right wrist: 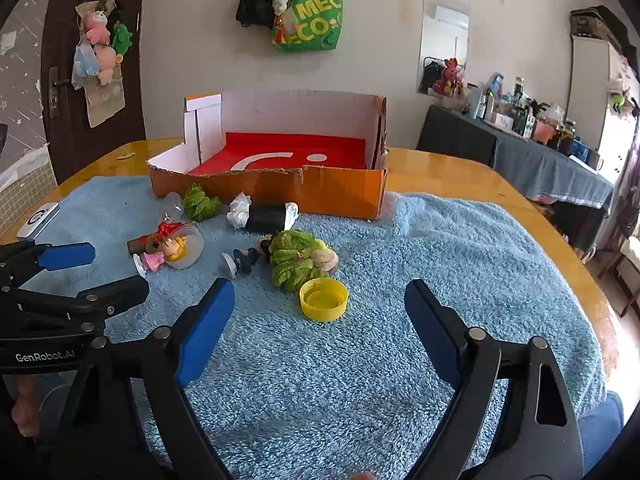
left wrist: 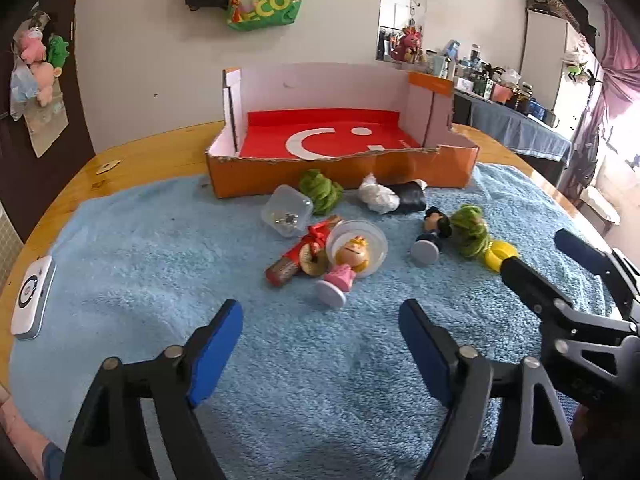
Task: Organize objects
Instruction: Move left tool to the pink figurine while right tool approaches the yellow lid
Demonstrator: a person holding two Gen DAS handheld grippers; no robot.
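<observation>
An orange cardboard box [left wrist: 448, 170] [right wrist: 344, 190] with a red floor stands at the far edge of the blue towel [left wrist: 200, 256] [right wrist: 460, 264]. Small toys lie in front of it: a blonde doll in pink [left wrist: 348, 260] [right wrist: 168, 254] against a clear dome, a dark-haired figure [left wrist: 434, 232] [right wrist: 244, 260], green yarn bundles [left wrist: 320, 190] [right wrist: 296, 262], a yellow cap [left wrist: 498, 254] [right wrist: 323, 300], a black roll [right wrist: 266, 216]. My left gripper [left wrist: 320, 322] is open and empty, short of the doll. My right gripper [right wrist: 320, 304] is open, the cap lying between its fingertips.
A white device [left wrist: 32, 296] [right wrist: 38, 220] lies at the towel's left edge. A clear plastic case [left wrist: 286, 210] lies by the box. The round wooden table [left wrist: 152, 156] [right wrist: 460, 176] shows around the towel. A cluttered side table [right wrist: 540, 148] stands at the right.
</observation>
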